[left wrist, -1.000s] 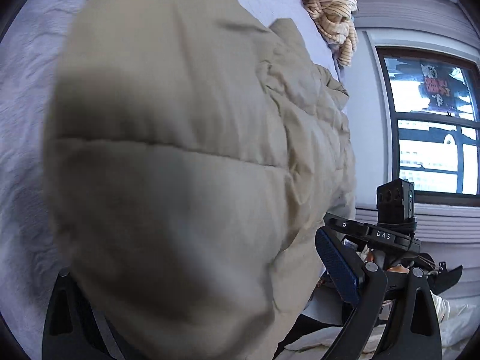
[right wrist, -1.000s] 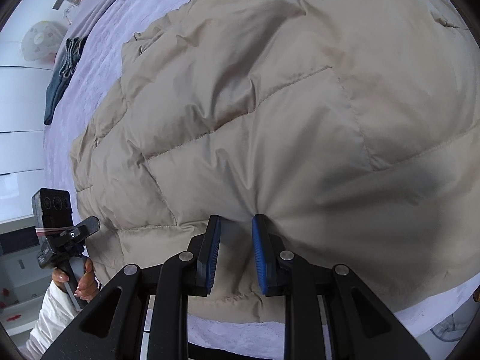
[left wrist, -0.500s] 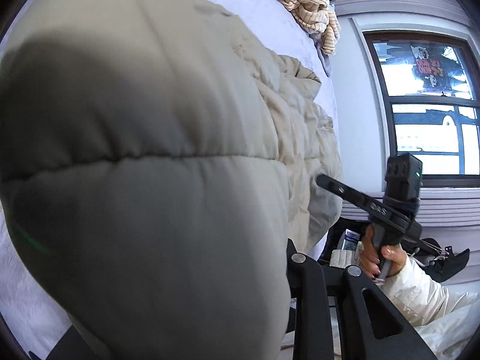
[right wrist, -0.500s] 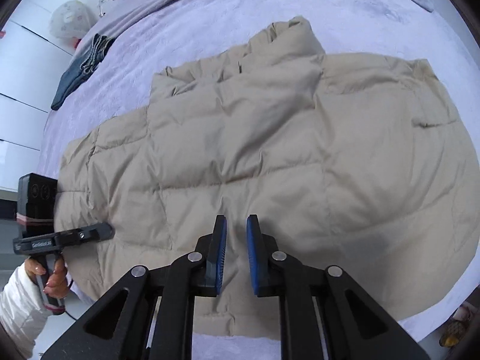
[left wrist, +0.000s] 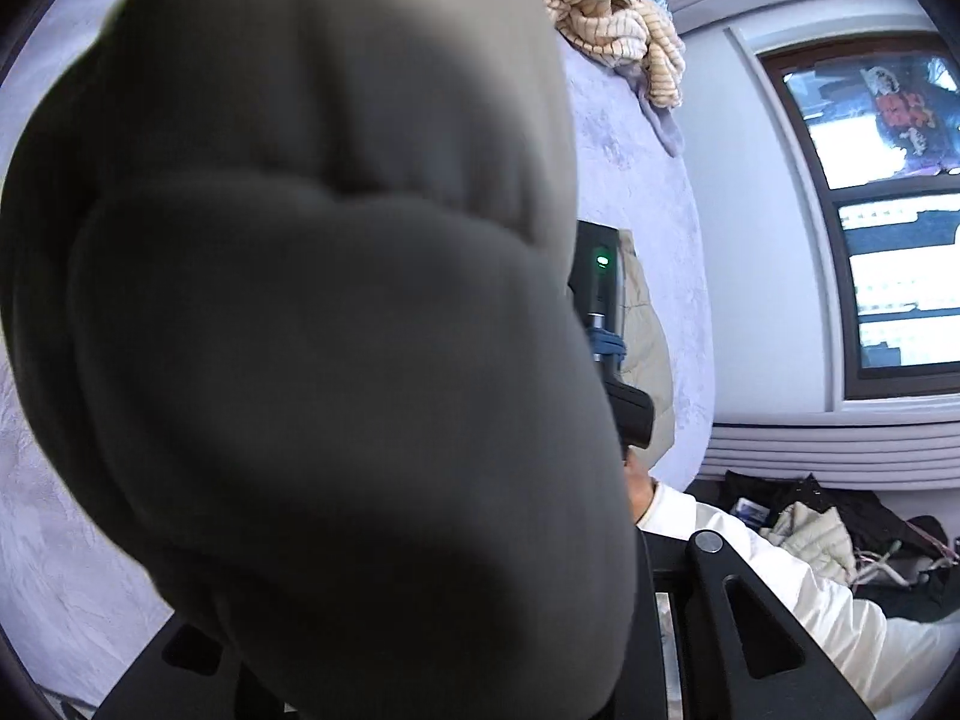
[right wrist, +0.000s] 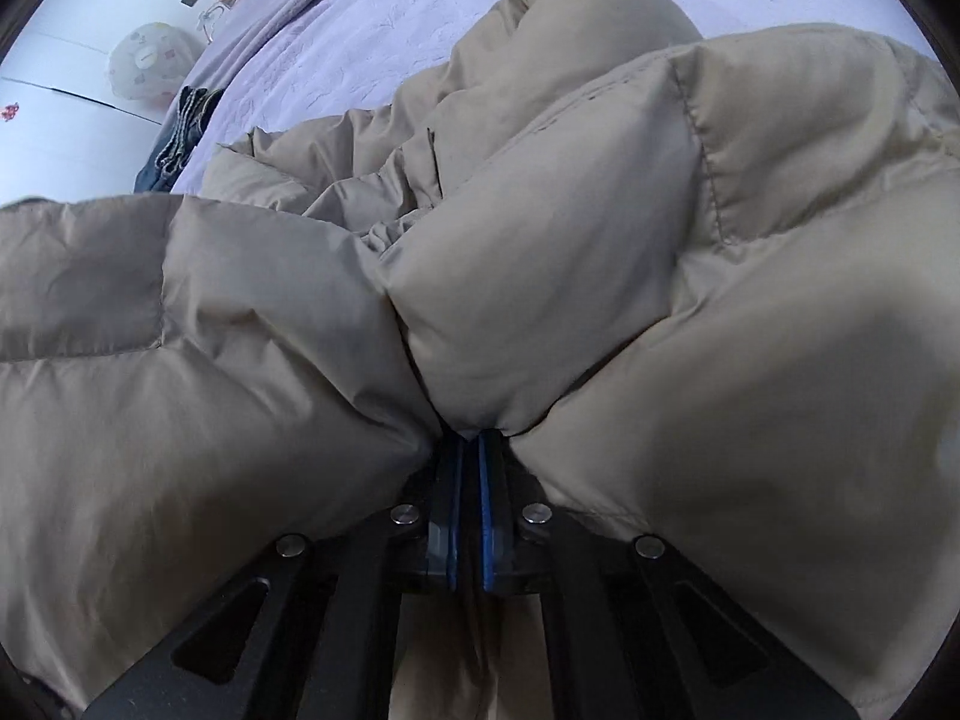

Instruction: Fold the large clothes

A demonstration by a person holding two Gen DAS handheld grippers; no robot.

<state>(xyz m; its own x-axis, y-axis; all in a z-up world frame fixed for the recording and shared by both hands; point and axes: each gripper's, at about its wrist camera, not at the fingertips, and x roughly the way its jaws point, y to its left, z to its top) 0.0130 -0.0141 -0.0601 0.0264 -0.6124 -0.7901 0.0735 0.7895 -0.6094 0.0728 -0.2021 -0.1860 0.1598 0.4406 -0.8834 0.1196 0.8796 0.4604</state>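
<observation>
A beige quilted puffer jacket (right wrist: 540, 300) lies bunched on the lavender bedspread (right wrist: 372, 48). My right gripper (right wrist: 471, 438) is shut on a pinch of its fabric, the blue pads (right wrist: 487, 516) nearly touching. In the left wrist view a shadowed bulge of the jacket (left wrist: 312, 360) fills most of the frame and hides my left gripper's fingertips. Only the left gripper's black frame (left wrist: 738, 618) shows, with the fabric held up between its arms. The right gripper's black body (left wrist: 600, 300) peeks out beside the bulge, held by a hand in a white sleeve (left wrist: 780, 570).
A striped cloth heap (left wrist: 612, 12) sits at the far bed edge, folded jeans (right wrist: 174, 138) at another edge. A window (left wrist: 888, 210) and wall stand right of the bed, with dark clothes piled on the floor (left wrist: 840, 528) below.
My left gripper closed on the jacket and rose with it, so the fabric now blocks its view. My right gripper dropped to the jacket and closed on a fold; the flat jacket is now bunched.
</observation>
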